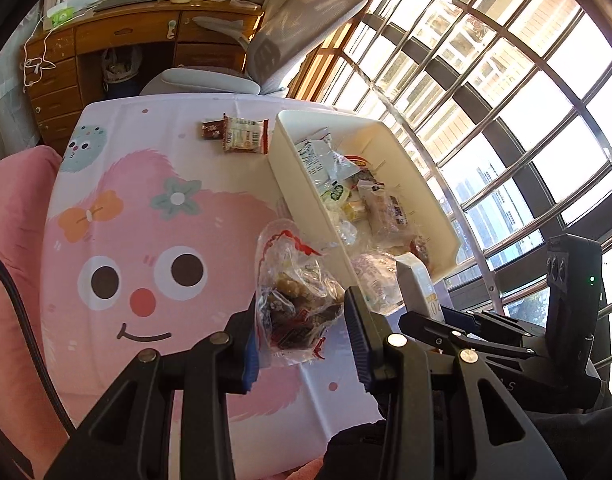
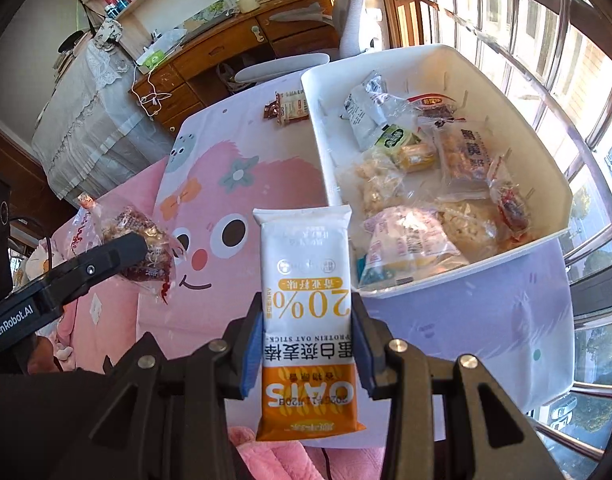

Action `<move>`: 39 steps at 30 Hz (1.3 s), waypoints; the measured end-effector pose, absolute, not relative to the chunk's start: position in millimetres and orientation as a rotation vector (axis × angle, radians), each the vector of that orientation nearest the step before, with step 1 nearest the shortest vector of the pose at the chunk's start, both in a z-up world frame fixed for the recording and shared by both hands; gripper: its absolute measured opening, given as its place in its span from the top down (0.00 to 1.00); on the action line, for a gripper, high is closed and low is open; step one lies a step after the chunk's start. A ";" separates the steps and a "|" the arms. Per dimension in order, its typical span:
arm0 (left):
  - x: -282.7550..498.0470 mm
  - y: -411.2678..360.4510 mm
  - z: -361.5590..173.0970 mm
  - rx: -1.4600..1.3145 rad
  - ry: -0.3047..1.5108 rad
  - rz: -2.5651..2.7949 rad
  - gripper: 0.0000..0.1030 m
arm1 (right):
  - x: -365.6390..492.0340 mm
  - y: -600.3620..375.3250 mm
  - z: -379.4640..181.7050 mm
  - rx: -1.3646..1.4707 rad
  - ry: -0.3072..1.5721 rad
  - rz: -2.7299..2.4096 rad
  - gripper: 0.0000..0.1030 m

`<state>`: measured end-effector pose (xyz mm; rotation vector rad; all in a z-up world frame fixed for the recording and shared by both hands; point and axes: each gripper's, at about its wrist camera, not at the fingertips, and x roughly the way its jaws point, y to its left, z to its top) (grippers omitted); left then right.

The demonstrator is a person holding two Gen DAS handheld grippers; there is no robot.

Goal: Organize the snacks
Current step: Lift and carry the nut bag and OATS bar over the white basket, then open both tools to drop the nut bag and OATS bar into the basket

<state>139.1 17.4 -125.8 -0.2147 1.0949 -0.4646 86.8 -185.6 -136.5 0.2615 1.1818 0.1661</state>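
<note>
Beside the white bin [image 2: 517,248] of snacks, the right gripper [image 2: 307,344] grasps an oat stick packet [image 2: 306,280] above the cartoon tablecloth [image 2: 210,168]. Left of the bin, the left gripper [image 1: 300,332] clamps a clear bag of dark snacks [image 1: 294,296]. Two small packets [image 1: 236,134] lie on the cloth just beside the bin's far corner.

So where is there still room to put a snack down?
In the white bin, the far corner past the grey packet is bare; its near half is crowded. The pink cartoon cloth is free between the bin and the two small snacks at the far edge.
</note>
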 end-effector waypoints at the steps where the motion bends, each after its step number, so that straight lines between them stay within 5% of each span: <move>1: 140.7 8.3 -126.0 -0.218 1.092 -0.467 0.65 | 89.2 -193.0 -135.6 0.254 1.179 0.171 0.62; 29: 198.2 -150.8 -129.7 -0.203 1.059 -0.400 0.64 | 158.2 -331.0 -125.0 0.160 1.072 0.265 0.61; 31: 199.2 -152.9 -131.2 -0.202 1.072 -0.383 0.59 | 161.9 -332.0 -127.6 0.162 1.075 0.257 0.59; 33: 199.3 -153.4 -133.8 -0.199 1.088 -0.366 0.39 | 165.3 -332.3 -132.3 0.176 1.092 0.247 0.59; 39: 197.3 -144.6 -141.5 -0.206 1.129 -0.314 0.37 | 167.6 -335.7 -145.1 0.238 1.137 0.262 0.49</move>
